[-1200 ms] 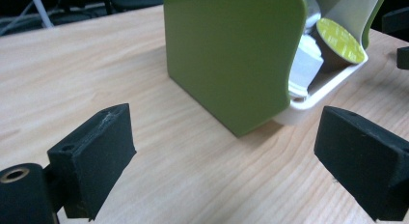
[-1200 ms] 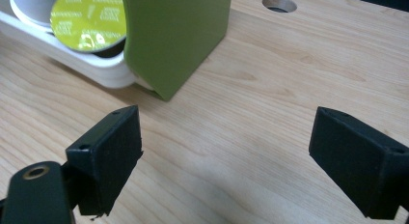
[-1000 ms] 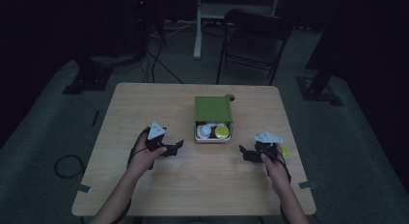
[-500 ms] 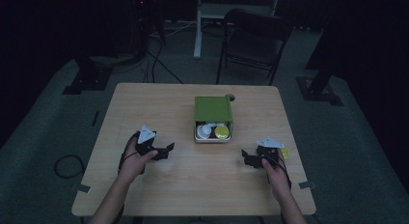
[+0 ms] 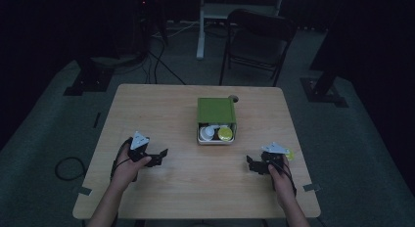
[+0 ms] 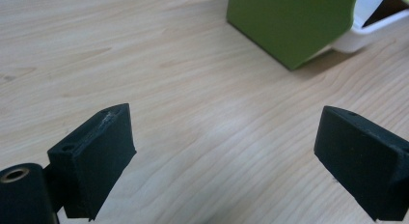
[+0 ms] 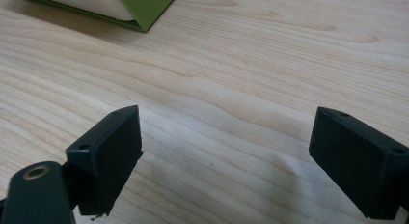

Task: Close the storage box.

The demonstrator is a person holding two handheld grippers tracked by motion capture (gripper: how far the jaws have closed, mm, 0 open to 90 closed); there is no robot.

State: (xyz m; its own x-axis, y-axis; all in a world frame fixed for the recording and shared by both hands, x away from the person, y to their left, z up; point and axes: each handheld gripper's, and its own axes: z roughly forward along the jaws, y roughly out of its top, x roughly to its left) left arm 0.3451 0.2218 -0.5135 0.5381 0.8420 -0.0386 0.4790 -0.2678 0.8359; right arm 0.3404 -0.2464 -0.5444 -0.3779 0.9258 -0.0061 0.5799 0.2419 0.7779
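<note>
A green box (image 5: 216,111) with a white inner tray pulled out toward me sits at the table's middle. The tray holds a white round item (image 5: 207,132) and a yellow round item (image 5: 225,133). My left gripper (image 5: 160,157) rests low at the table's front left, open, nothing between its jaws. My right gripper (image 5: 251,164) rests at the front right, open and empty too. In the left gripper view the green box (image 6: 293,23) lies ahead to the right of the left gripper (image 6: 226,161). In the right gripper view the box's corner (image 7: 144,6) lies ahead to the left of the right gripper (image 7: 226,161).
The wooden table (image 5: 171,109) carries a small round thing (image 5: 233,98) behind the box. A dark folding chair (image 5: 257,43) stands beyond the far edge. Cables and stand bases lie on the grey floor to the left and right.
My left gripper has drawn back toward me and to the left. The right gripper has drawn back slightly toward me. Both stay open.
</note>
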